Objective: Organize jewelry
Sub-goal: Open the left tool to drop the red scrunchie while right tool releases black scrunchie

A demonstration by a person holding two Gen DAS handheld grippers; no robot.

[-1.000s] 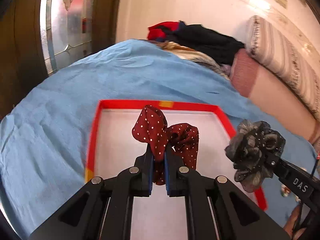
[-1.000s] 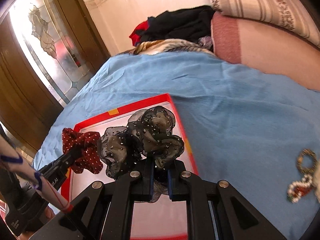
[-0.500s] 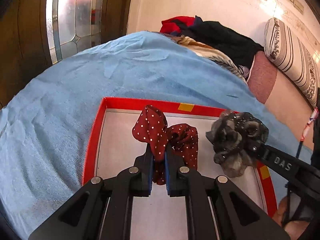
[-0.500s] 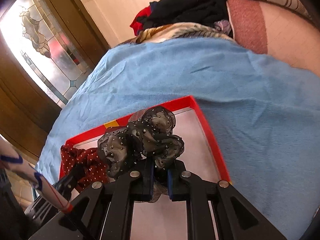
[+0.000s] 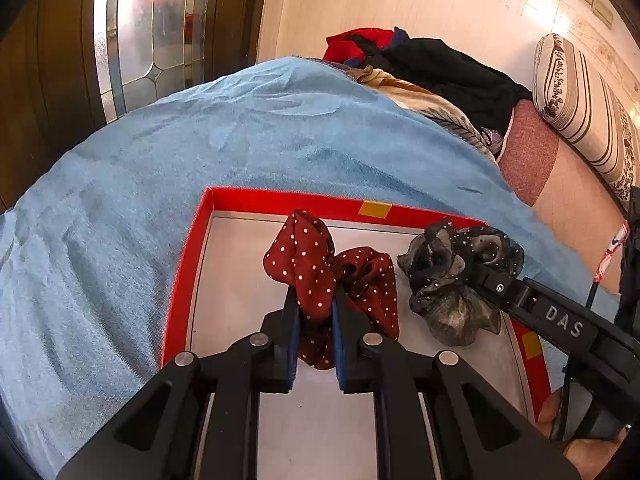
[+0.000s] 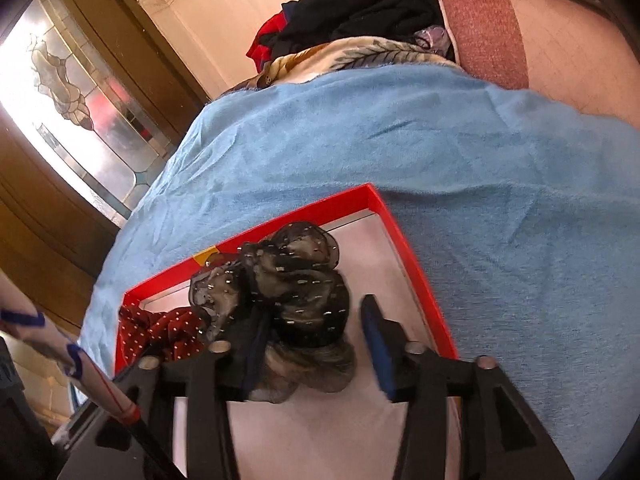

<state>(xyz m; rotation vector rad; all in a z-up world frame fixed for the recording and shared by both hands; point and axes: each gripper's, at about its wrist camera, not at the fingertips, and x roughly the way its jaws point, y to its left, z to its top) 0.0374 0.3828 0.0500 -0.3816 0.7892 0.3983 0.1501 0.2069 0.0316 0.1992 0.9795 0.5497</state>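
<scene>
A red-rimmed tray (image 5: pixel 280 202) with a white floor lies on the blue blanket; it also shows in the right wrist view (image 6: pixel 416 280). My left gripper (image 5: pixel 314 304) is shut on a dark red polka-dot scrunchie (image 5: pixel 308 264), held low over the tray floor. The red scrunchie also shows in the right wrist view (image 6: pixel 160 332). My right gripper (image 6: pixel 316 320) is open, its jaws spread around a black sheer scrunchie (image 6: pixel 296 280) that rests in the tray. In the left wrist view that black scrunchie (image 5: pixel 452 276) lies right of the red one, with the right gripper's fingers (image 5: pixel 500 286) at it.
The blue blanket (image 5: pixel 200 144) covers the bed around the tray. A pile of black and red clothes (image 5: pixel 420 64) and a patterned cloth lie at the far end. A striped bolster (image 5: pixel 580 96) lies far right. A glass-panelled wooden door (image 5: pixel 140 32) stands at left.
My right gripper carried the black scrunchie over the tray, lowered it and opened its jaws. My left gripper still holds the red scrunchie and has come lower over the tray.
</scene>
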